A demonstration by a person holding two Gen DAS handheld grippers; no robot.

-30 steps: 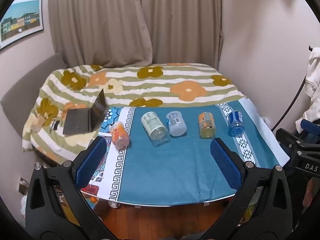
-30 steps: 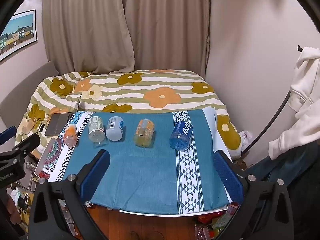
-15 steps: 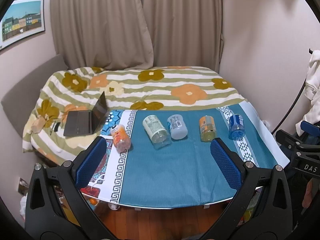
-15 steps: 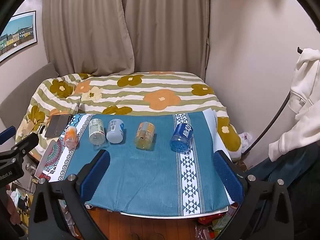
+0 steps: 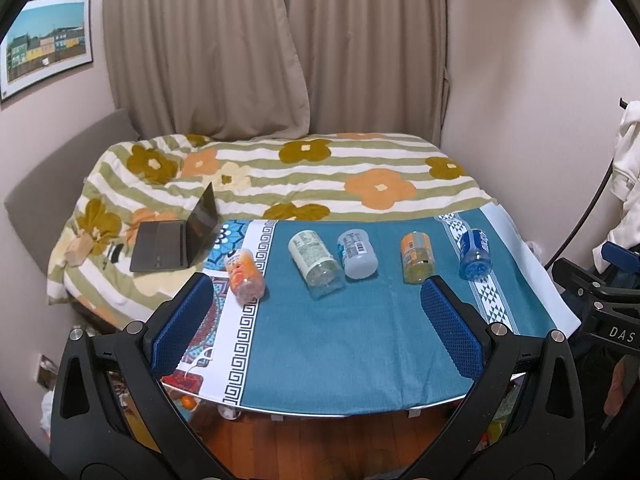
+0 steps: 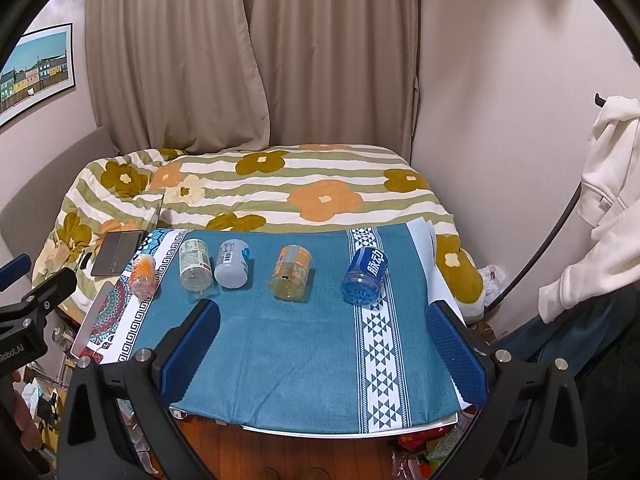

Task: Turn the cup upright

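Observation:
Several cups made from cut bottles lie on their sides in a row on the blue-clothed table (image 5: 360, 344): an orange one (image 5: 244, 276), a clear white-labelled one (image 5: 316, 262), a pale blue one (image 5: 357, 254), an amber one (image 5: 417, 257) and a dark blue one (image 5: 474, 254). In the right wrist view they show as orange (image 6: 143, 275), clear (image 6: 195, 266), pale blue (image 6: 233, 263), amber (image 6: 291, 272) and dark blue (image 6: 365, 276). My left gripper (image 5: 316, 320) and right gripper (image 6: 324, 344) are both open and empty, held above the table's near edge.
A bed with a flowered quilt (image 5: 320, 176) lies behind the table, with an open laptop (image 5: 176, 240) on its left side. Curtains and walls stand behind. A white garment (image 6: 600, 200) hangs at the right. The wooden floor (image 5: 320, 440) shows below the table.
Both grippers have drawn back and up a little from the table; the cups look slightly smaller and farther. Nothing on the table has moved.

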